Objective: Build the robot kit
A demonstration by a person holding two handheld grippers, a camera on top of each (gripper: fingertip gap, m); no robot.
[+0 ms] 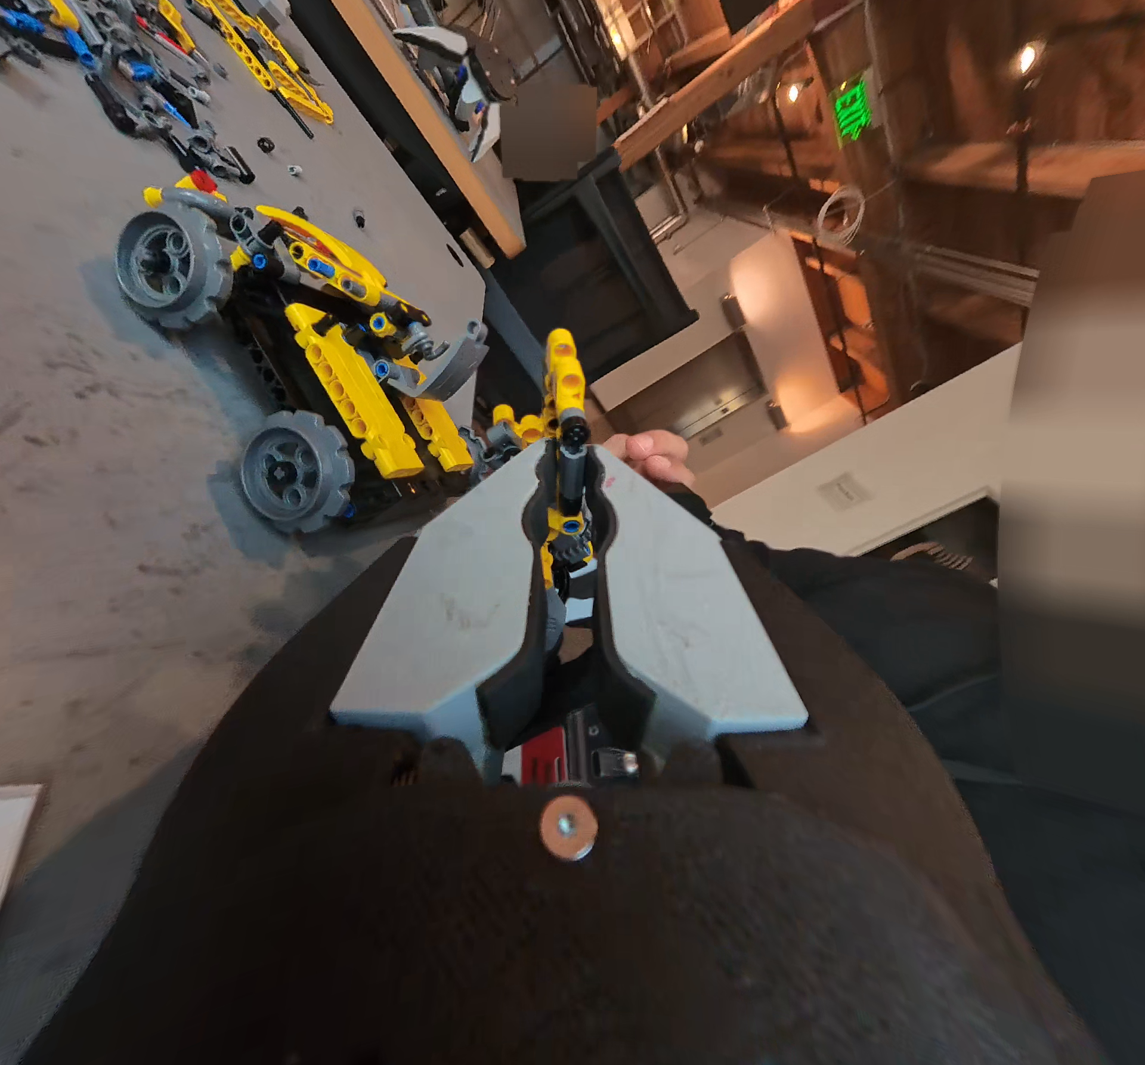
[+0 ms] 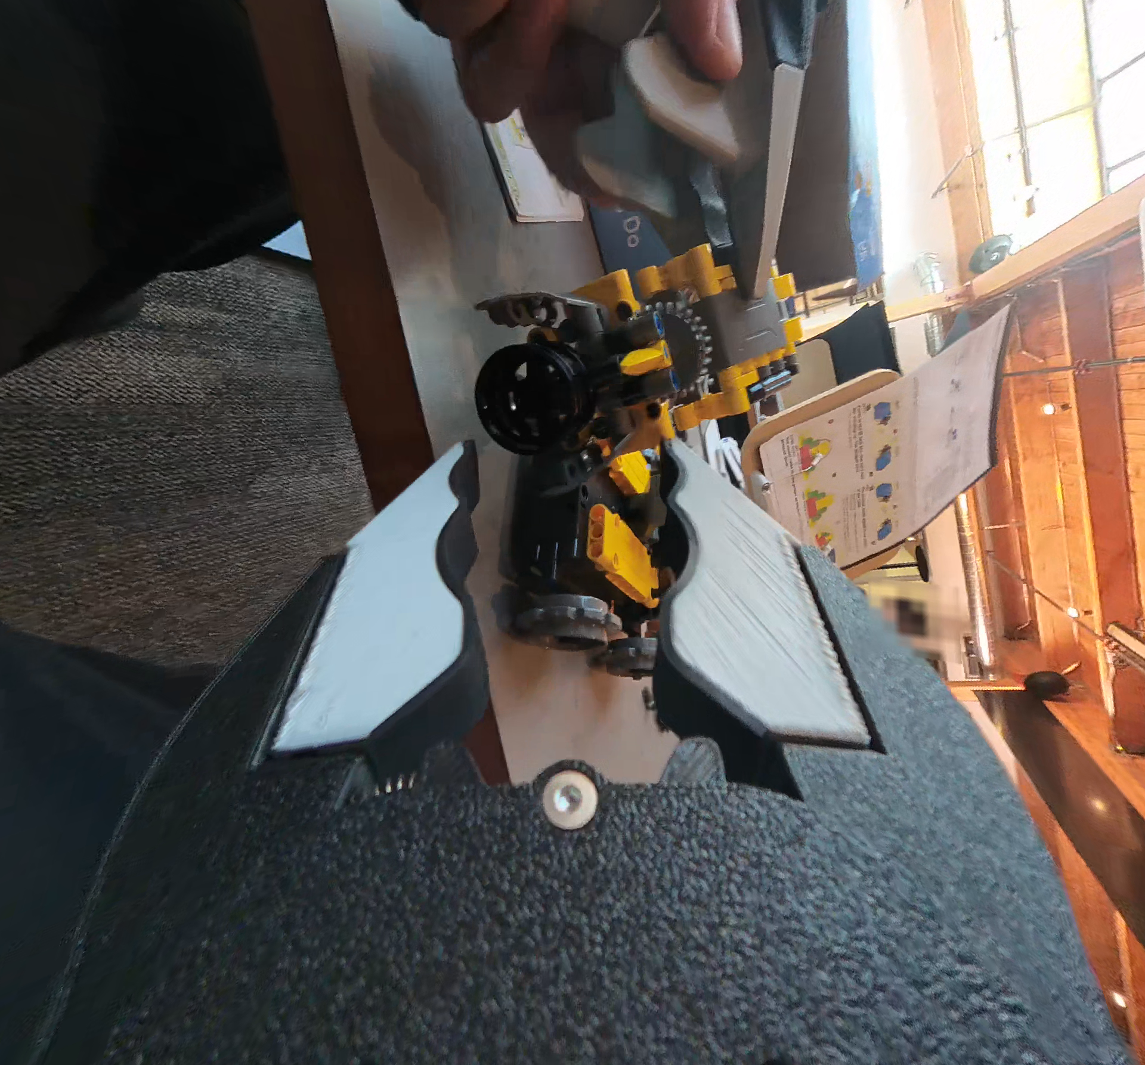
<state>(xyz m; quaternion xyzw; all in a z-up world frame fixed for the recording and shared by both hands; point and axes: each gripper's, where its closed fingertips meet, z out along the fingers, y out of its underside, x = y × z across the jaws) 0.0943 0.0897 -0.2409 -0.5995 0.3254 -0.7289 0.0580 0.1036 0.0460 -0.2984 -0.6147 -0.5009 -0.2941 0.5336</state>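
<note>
Bricks in yellow, black and grey make a toy car (image 1: 347,366) with grey wheels. It sits on the grey table (image 1: 124,539), close to the edge. More loose pieces (image 1: 155,31) lie well apart from it, farther along the table.

The left gripper (image 1: 570,453) is pinched tight on a small brick part (image 1: 561,366). The part is yellow with a dark gear, and it sticks out past the tips, up in the air just beside the car. A hand (image 2: 557,13) holds that gripper.

The right gripper (image 2: 564,453) is wide open and holds nothing. The car shows between its two sides. I cannot tell if one side touches it. An open picture booklet (image 2: 867,465) stands nearby.
</note>
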